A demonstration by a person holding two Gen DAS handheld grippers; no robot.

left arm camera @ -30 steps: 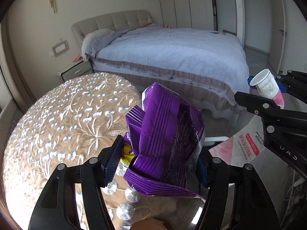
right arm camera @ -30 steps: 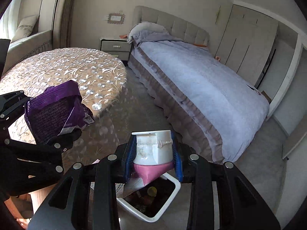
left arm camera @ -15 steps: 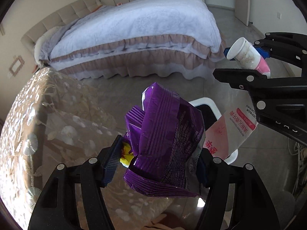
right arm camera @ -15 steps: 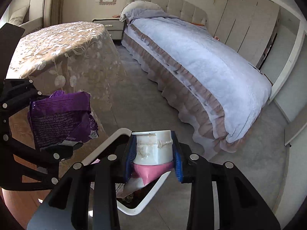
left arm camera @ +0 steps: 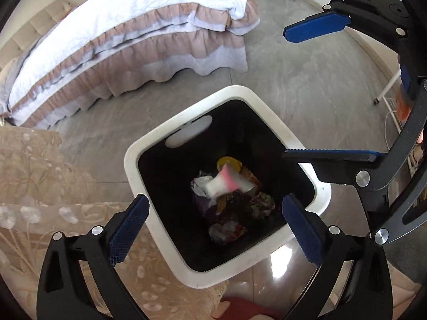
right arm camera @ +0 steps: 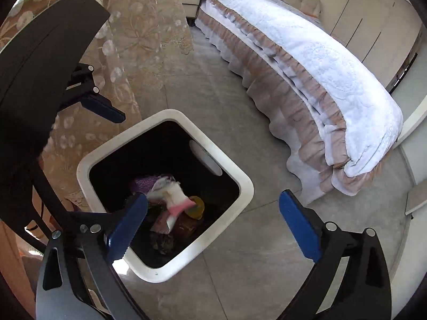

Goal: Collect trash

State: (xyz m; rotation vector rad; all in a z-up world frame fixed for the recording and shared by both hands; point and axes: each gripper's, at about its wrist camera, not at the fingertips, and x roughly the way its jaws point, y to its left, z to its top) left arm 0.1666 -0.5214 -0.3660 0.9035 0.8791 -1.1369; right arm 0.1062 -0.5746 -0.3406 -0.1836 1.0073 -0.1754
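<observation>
Both grippers above white square plastic bin [left arm camera: 275,130] with black liner. Left gripper [left arm camera: 214,225] and right gripper [right arm camera: 213,220]: jaws just opened wide, nothing between. Pink-white pouch [left arm camera: 229,182] blurred (apparently mid-fall) inside bin, directly below fingers; purple wrapper [right arm camera: 144,182] beside it.

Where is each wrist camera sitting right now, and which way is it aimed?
Left wrist: above the white trash bin, aimed steeply down into it; own left tongs open at the bottom, right tongs open at right.
Right wrist: above the bin's other side, aimed down; own tongs open, left tongs at left.
Shared: bin, pink-and-white cup inside, bed, lace tablecloth.
</observation>
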